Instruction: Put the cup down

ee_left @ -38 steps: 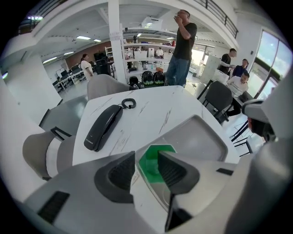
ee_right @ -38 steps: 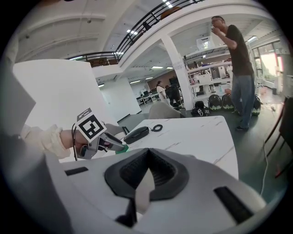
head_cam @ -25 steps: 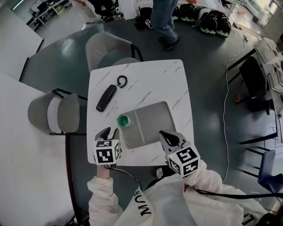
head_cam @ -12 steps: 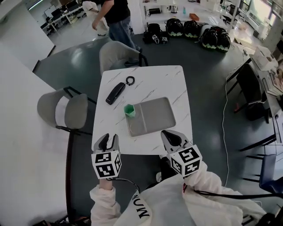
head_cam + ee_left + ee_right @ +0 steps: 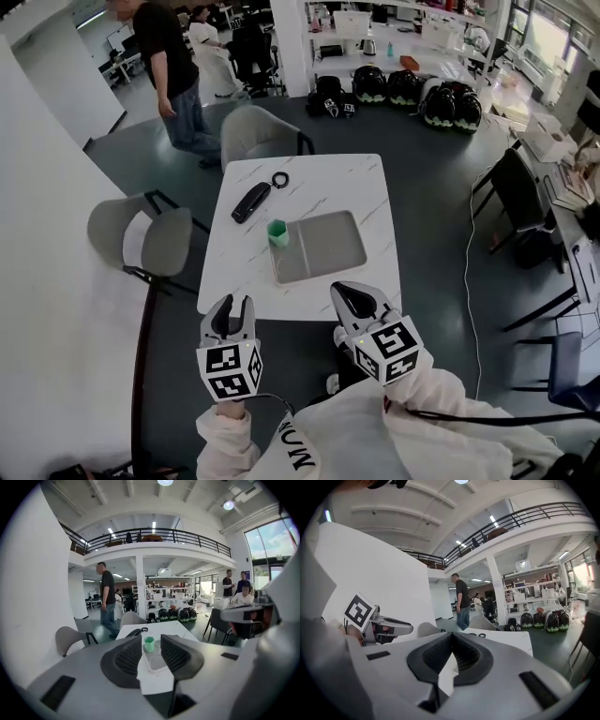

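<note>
Far left there's a grey chair (image 5: 141, 239) just beside the white marble counter (image 5: 370, 187). The left gripper (image 5: 232, 306) hangs at the counter's near edge. Its jaws are apart by a smallish gap with nothing in them, and in the left gripper view you just see the cup far off through the gap. On the counter's far left part sit a black remote (image 5: 250, 202) and a little black ring (image 5: 280, 179). The green cup (image 5: 277, 232) stands upright at the far-left corner of the grey tray (image 5: 323, 248). Can't tell if it's on the tray or just touching its edge. The right gripper (image 5: 345, 292) is at the near edge too, jaws pinched together at the tips, holding nothing. Both grippers are well apart from the cup.
</note>
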`<action>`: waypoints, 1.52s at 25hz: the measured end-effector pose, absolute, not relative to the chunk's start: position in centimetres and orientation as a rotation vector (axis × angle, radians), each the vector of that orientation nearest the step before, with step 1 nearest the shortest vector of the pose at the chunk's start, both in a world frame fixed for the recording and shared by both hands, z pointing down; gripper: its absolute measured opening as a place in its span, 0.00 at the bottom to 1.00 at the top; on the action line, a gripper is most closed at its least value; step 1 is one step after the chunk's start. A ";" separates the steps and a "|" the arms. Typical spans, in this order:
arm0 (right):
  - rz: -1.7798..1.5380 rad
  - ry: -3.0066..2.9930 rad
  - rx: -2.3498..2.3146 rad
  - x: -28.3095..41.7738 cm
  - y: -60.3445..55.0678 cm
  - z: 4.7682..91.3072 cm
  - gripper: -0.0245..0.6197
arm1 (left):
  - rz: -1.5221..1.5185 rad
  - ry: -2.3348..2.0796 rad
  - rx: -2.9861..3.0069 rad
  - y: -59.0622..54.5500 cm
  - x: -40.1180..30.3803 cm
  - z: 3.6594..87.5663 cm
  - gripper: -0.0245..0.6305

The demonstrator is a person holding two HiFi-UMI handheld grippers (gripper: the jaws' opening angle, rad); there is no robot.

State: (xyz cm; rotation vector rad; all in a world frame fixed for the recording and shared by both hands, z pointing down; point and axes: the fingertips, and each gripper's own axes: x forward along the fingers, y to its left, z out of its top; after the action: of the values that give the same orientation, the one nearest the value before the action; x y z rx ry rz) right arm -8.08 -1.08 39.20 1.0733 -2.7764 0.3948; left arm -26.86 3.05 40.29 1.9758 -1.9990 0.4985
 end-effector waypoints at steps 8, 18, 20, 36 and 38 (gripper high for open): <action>0.332 -2.825 1.084 -7.5 2.7 36.5 0.05 | 0.387 -2.105 2.048 7.3 -23.9 38.1 0.15; 0.291 -2.852 1.042 -5.9 3.5 35.7 0.05 | 0.292 -2.120 2.079 8.6 -19.5 37.6 0.05; 0.298 -2.862 1.033 -5.2 3.1 35.8 0.05 | 0.295 -2.143 2.081 8.3 -18.5 37.3 0.05; 0.326 -2.899 0.990 -1.9 1.3 35.9 0.05 | 0.346 -2.155 2.114 6.1 -13.7 36.5 0.05; 0.309 -2.900 0.981 -2.0 1.4 35.7 0.05 | 0.352 -2.149 2.112 6.0 -13.6 36.8 0.05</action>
State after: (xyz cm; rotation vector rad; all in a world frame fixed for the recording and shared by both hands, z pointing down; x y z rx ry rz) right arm -1.96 1.39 35.72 0.9812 -2.9000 0.3090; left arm -13.63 6.05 36.76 2.1118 -2.1493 0.3523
